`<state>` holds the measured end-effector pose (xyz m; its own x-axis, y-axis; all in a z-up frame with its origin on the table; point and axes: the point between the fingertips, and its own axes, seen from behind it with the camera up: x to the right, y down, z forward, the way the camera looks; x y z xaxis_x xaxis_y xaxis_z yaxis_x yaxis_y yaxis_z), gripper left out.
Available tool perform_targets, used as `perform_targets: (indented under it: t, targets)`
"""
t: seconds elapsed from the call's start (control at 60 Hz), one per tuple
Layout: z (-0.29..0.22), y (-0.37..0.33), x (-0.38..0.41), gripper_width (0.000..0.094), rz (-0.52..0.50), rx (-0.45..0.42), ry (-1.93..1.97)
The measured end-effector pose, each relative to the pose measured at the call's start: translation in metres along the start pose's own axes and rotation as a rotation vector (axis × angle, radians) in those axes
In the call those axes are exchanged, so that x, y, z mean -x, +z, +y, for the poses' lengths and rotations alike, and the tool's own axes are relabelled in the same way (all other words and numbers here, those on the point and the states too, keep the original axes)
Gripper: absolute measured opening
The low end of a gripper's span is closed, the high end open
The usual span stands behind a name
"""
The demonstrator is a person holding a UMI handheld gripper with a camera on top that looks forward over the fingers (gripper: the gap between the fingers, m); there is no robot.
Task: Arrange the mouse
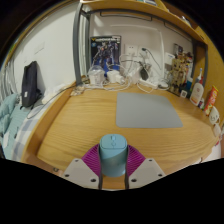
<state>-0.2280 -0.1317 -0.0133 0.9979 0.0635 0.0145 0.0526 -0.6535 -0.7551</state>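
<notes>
A light blue mouse (113,153) sits between my two fingers, with the magenta pads (93,160) pressed against both of its sides. My gripper (113,165) is shut on the mouse and holds it over the near part of the wooden table (75,120). A grey mouse mat (147,108) lies flat on the table, beyond the fingers and a little to the right. The mouse is well short of the mat.
A dark device (31,84) stands at the table's left side. Clear bags (110,75) and a boxed figure (104,50) are at the back. Small figures and bottles (187,85) line the right edge. A wall and shelf stand behind.
</notes>
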Motion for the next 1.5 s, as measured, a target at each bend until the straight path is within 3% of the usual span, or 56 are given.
perform_targets:
  t: [0.1,0.233,0.417,0.517,0.65,0.867,1.05,1.167,1.35,1.45,1.5]
  targets:
    - [-0.040,-0.014,0.012,0.0294,-0.038,-0.041,0.012]
    - [-0.140,-0.030,0.008,0.0295,-0.065,-0.164,-0.005]
    - [-0.264,-0.039,-0.057,0.0295,-0.013,-0.319,0.027]
    - [-0.285,-0.015,-0.098,0.0294,0.027,-0.315,0.033]
    - [-0.268,0.039,-0.131,0.0293,0.038,-0.244,0.053]
    - [-0.188,0.113,-0.147,0.0294,0.034,-0.057,0.034]
    - [-0.141,0.138,-0.152,0.0298,0.017,0.027,0.048]
    - [-0.124,0.142,-0.153,0.0354,0.012,0.048,0.023]
    - [-0.119,0.143,-0.153,0.0510,0.034,0.068,0.054]
    - [-0.119,0.135,-0.151,0.0767,0.038,0.102,0.034]
    - [-0.125,0.123,-0.149,0.0802,0.043,0.089,0.022]
